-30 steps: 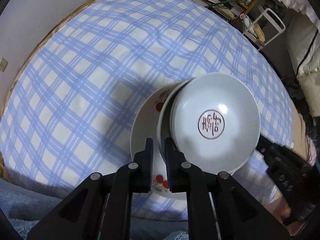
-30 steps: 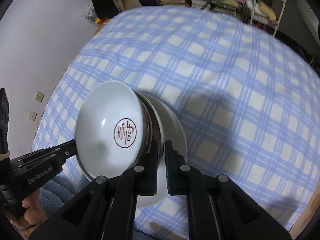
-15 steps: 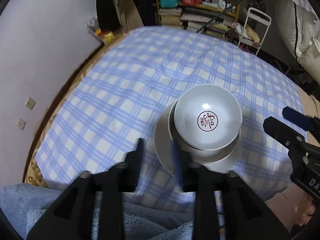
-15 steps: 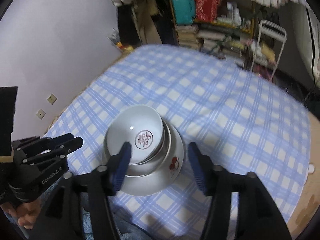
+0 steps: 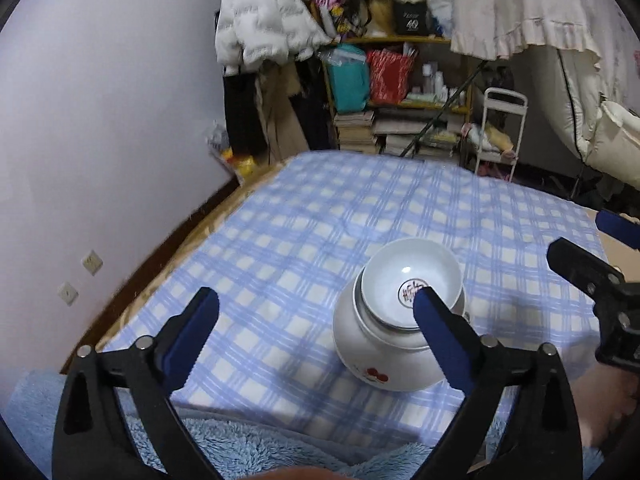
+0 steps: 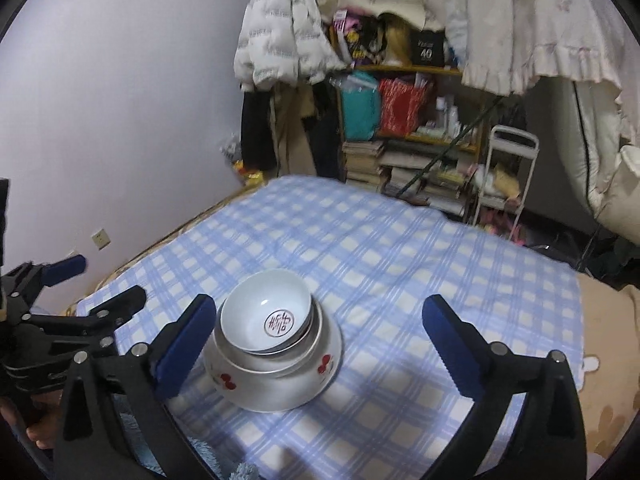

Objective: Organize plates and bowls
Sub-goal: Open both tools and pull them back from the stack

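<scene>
Two tongs wide open, bowls stacked on bed.

Left tongs (image 5: pixel 316 304) and right tongs (image 6: pixel 320 312) spread wide, just opened up, nothing between the blue pads, both up off the stack. White bowl (image 6: pixel 267 316) with red mark inside, sitting on top, tipped a little. Under it a second bowl (image 6: pixel 312 330), mostly hidden, only the rim showing. At the bottom a big bowl (image 6: pixel 280 384) with red cherries on its side, upside down by the look of it. Stack (image 5: pixel 394 320) near the close edge of the blue checked bed (image 6: pixel 400 256). Shelf (image 6: pixel 404 152) with books and bags far behind, white coat (image 6: pixel 276 36) hanging above.
</scene>
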The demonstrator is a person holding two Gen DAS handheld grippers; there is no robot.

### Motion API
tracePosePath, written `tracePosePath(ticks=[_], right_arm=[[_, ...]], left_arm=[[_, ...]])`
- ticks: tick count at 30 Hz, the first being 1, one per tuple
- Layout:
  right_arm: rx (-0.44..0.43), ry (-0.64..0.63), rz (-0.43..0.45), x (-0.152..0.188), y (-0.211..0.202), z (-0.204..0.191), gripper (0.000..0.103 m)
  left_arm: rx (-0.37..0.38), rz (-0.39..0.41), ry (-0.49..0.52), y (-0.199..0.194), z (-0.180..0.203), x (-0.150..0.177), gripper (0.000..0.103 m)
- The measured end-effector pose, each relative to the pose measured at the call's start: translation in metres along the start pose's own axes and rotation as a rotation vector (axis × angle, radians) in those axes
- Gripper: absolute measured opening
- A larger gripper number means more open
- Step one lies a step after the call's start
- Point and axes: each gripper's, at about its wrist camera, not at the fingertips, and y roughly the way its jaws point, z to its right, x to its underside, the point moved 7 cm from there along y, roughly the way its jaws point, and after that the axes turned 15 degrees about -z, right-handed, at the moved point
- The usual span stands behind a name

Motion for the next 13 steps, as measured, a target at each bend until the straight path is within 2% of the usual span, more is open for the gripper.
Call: tracePosePath(ticks=[13], right_arm=[[0.032,0.033,0.036,0.003,-0.007,0.012,0.103]], left_arm=[[-0.007,0.069,0.007,-0.013,0.002,0.003,0.097]])
